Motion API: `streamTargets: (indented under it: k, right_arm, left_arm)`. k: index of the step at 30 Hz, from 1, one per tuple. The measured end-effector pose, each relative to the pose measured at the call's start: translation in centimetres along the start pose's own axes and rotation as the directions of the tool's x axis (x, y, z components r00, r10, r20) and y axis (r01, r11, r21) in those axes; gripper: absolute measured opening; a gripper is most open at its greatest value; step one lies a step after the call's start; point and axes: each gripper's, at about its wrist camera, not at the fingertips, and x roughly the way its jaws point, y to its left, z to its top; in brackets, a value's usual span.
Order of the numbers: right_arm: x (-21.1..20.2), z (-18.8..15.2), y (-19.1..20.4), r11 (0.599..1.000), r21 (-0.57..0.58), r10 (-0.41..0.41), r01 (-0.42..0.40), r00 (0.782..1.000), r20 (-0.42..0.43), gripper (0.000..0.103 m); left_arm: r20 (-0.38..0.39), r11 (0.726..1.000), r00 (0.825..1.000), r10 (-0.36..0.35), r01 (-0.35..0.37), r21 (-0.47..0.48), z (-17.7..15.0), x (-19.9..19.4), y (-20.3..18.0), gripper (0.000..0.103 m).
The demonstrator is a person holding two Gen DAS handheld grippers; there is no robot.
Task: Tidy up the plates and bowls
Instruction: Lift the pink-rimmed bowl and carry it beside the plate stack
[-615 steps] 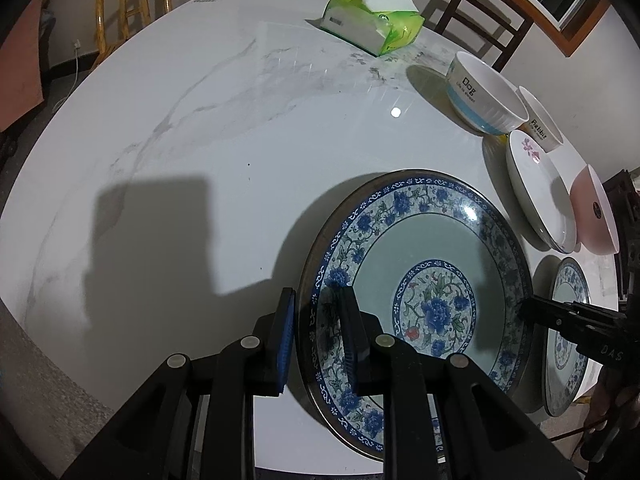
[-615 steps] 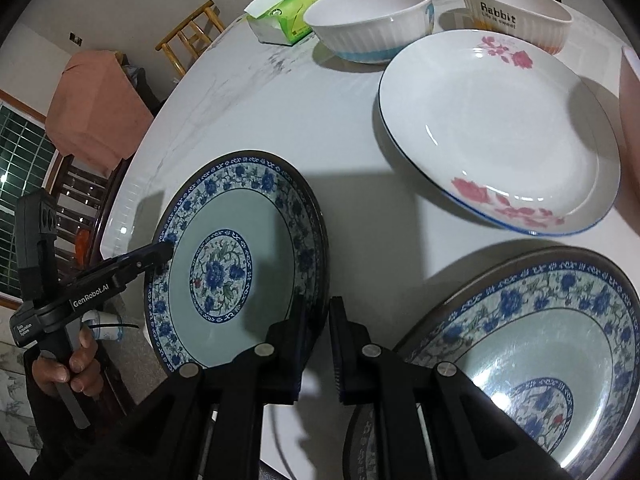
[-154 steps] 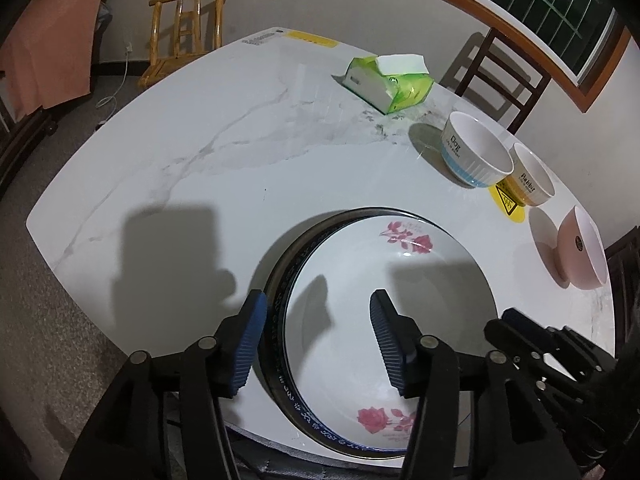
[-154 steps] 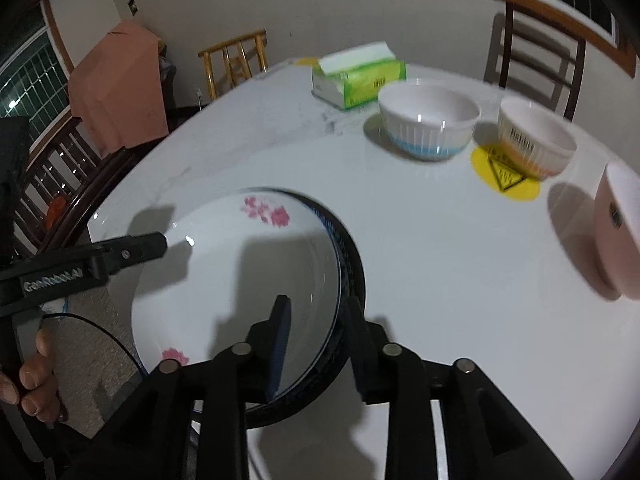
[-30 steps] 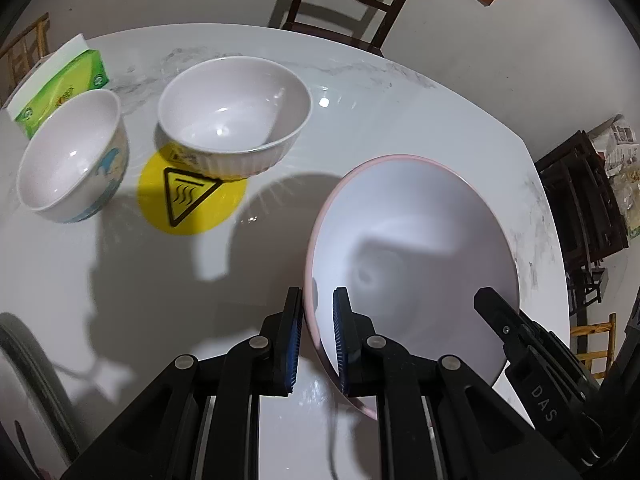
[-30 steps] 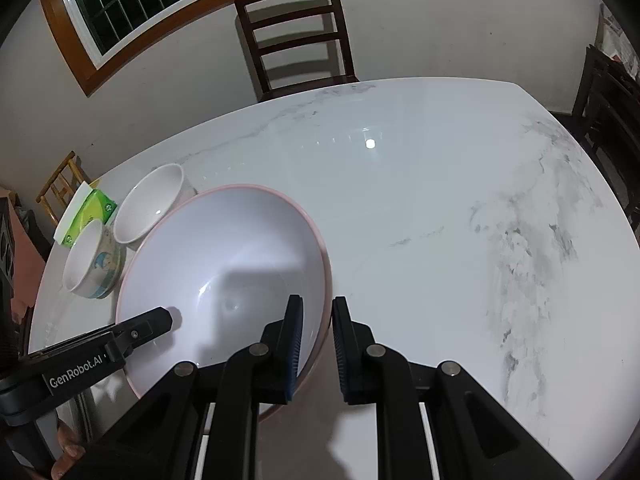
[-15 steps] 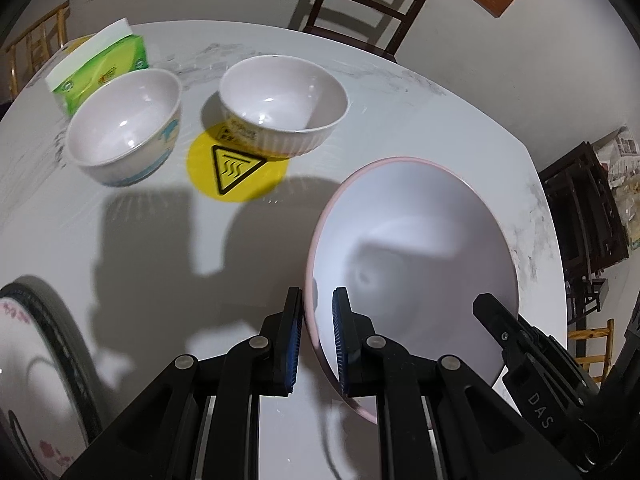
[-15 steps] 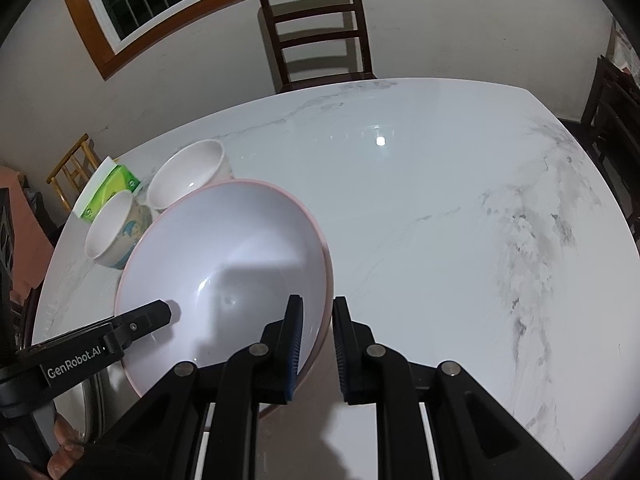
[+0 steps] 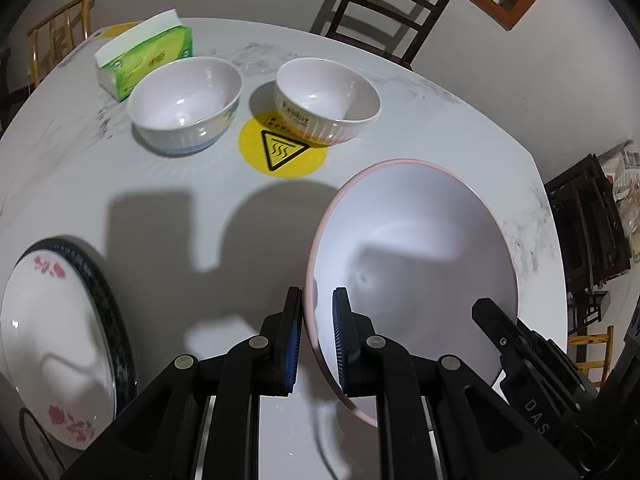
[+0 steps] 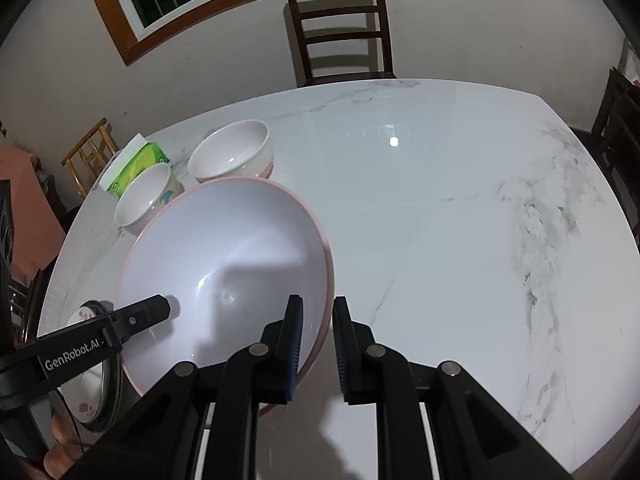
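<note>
Left gripper (image 9: pixel 316 336): fingers clenched on the near rim of the pink bowl (image 9: pixel 416 264), one finger inside and one outside, lower centre of the left wrist view
Right gripper (image 10: pixel 316 344): fingers grasping the opposite rim of the same pink bowl (image 10: pixel 224 264), at lower centre of the right wrist view
Pink bowl: held between both grippers, tilted, above the white marble surface (image 10: pixel 440 220); its inside is white and empty
Blue-trimmed bowl (image 9: pixel 186 106): stands on the surface in the upper left of the left wrist view, just beside the tissue pack (image 9: pixel 144 58)
Ribbed bowl (image 9: pixel 328 100): right of it, partly on a yellow warning sticker (image 9: pixel 282 152)
Stacked plates (image 9: pixel 56 340): lower left edge, flowered white plate on top of a dark-rimmed one
Chair (image 10: pixel 340 28): behind the surface, top centre
</note>
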Motion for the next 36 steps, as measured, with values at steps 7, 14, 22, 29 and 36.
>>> streamTargets:
  k: [7,14,22,29,36]
  right_arm:
    - [-0.9,-1.6,1.6,1.000,-0.017,0.016,-0.016,1.000,-0.011,0.015]
    - [-1.9,-3.3,2.7,0.999,-0.027,0.025,-0.026,1.000,-0.017,0.016]
    - [-1.9,-5.1,3.1,0.999,-0.027,0.029,-0.030,0.999,-0.039,0.016]
    - [-1.6,-6.2,3.1,0.999,-0.026,0.020,-0.021,0.998,-0.059,0.016]
    - [-1.3,-6.8,3.3,0.999,-0.030,0.015,-0.018,0.997,-0.073,0.016]
  left_arm:
    - [0.008,1.000,1.000,0.008,-0.008,-0.012,-1.3,-1.6,1.4,0.012]
    - [-0.001,1.000,1.000,0.015,-0.015,-0.017,-3.0,-2.7,2.7,0.012]
    - [-0.012,1.000,1.000,0.018,-0.018,-0.025,-4.8,-2.8,3.8,0.012]
    - [-0.041,0.999,0.999,0.024,-0.025,-0.021,-6.3,-1.8,4.2,0.012]
    - [-0.055,1.000,0.998,0.020,-0.021,-0.020,-7.1,-1.4,4.6,0.012]
